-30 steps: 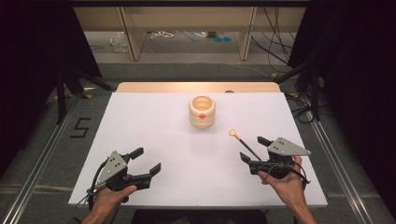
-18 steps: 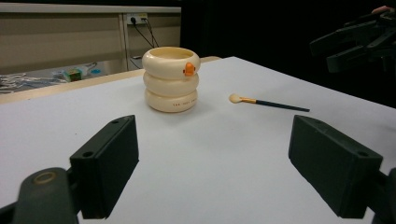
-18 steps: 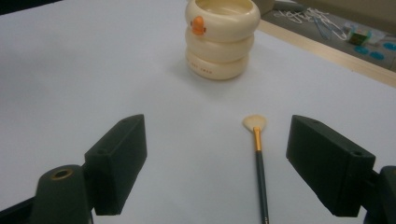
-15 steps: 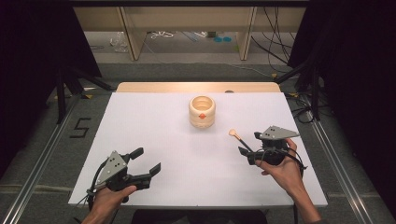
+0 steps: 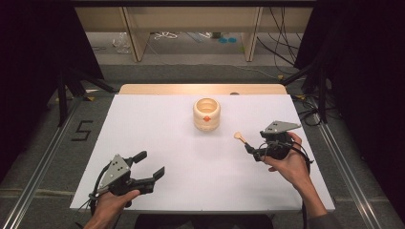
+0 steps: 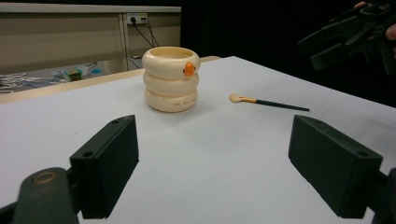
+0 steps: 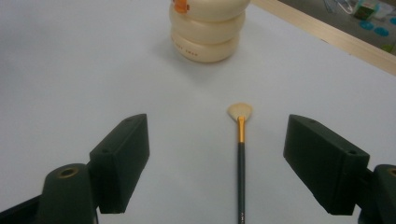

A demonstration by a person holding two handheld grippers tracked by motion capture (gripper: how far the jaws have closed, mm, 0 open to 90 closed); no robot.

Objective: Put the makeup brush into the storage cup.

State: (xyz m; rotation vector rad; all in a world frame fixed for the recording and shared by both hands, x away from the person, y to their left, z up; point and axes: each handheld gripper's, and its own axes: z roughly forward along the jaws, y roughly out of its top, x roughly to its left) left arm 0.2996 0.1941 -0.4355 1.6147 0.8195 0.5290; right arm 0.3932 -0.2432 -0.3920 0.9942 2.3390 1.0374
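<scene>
While the slim black-handled brush [image 7: 240, 154] lies ungrasped at four o'clock of the cream ringed holder [image 5: 207, 114], the right hand-held gripper [image 5: 251, 151], jaws wide but just closing slightly, straddles it; the left hand-held gripper [image 5: 152, 165] gapes empty.

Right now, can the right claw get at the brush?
Probably yes. The brush lies flat on the table, its handle running between the right claw's open jaws, which have just been closing; nothing blocks it, and the holder stands well beyond.
</scene>
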